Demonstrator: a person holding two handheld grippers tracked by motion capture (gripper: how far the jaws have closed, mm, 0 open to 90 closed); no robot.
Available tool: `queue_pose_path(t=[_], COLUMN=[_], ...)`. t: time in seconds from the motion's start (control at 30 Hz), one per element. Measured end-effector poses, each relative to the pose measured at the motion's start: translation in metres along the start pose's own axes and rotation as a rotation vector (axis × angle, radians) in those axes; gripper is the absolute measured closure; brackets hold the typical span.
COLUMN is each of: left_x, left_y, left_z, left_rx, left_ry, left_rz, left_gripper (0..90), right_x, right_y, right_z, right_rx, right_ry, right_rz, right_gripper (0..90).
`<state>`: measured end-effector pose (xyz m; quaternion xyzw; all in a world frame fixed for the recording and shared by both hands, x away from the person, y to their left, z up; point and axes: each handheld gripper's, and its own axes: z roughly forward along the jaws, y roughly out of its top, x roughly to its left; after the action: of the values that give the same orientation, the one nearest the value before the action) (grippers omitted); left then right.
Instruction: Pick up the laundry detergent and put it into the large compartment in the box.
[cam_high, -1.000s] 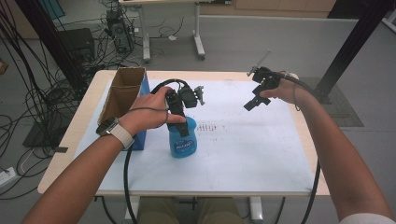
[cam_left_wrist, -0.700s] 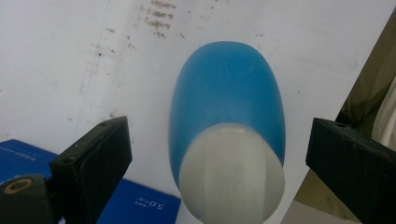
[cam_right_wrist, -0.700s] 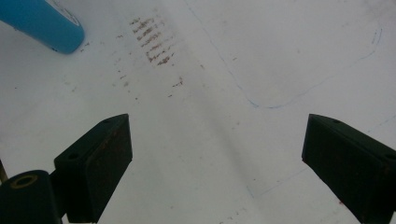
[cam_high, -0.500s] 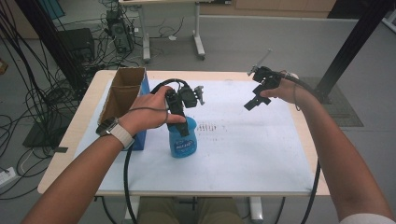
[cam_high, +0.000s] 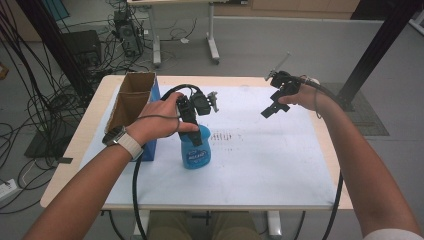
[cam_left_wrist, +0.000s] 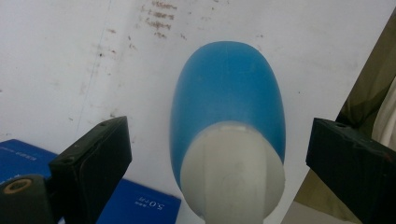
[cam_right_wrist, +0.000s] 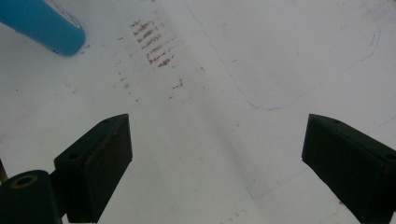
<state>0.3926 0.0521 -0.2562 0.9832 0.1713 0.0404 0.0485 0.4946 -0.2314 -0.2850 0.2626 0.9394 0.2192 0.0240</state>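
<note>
Left gripper spread wide over the blue bottle, jaws either side of its white cap, not touching. Bottle upright on the white mat, just beside the cardboard box. Right gripper spread wide, empty, above bare mat, well apart from the bottle.

The bottle stands on the table, the box just beside it, perhaps touching, at its left.

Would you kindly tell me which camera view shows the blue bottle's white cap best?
The left gripper view: the white cap sits close and unobstructed between the open left tool jaws. In the high view the hand and tool cover the blue bottle top. The right gripper view catches just its blue base.
</note>
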Motion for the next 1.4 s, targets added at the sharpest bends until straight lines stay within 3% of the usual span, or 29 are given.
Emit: queue_pose_path(t=[1.4], left_x=[0.0008], left_y=[-0.0014], left_z=[-0.001], left_rx=[-0.014], left_ry=[-0.002], left_rz=[0.002], left_gripper=[7.4], right_x=[0.0007], right_y=[0.0015], right_z=[0.0011], right_rx=[0.004], right_ry=[0.003], right_rz=[-0.004], right_gripper=[8.5])
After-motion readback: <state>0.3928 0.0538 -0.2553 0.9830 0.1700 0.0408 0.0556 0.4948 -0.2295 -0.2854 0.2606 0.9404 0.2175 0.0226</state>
